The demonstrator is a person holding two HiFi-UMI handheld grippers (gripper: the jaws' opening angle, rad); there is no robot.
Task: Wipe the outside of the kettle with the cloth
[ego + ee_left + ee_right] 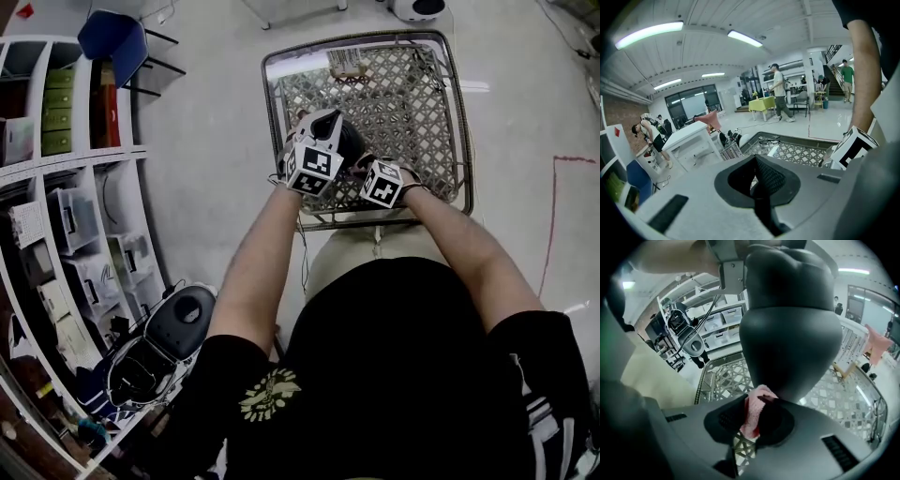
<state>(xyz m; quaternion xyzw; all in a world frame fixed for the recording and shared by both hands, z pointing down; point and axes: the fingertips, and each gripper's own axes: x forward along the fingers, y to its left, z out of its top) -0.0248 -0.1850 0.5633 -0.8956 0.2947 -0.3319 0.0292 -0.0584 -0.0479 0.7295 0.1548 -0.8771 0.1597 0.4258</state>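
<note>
A person stands over a metal lattice bench (412,94), a hand-held gripper in each hand, both closed in on a smooth, dark, rounded kettle (792,343) above the bench's near edge. The right hand-held gripper (754,425) is nearly closed, pinching a fluffy pink cloth (757,411) between its jaws, and the bunched cloth touches the kettle's lower side. The left hand-held gripper (759,183) sits by the kettle's top, its jaws drawn together; one mesh-textured black pad (771,176) shows. White shelving with bins curves along the left.
</note>
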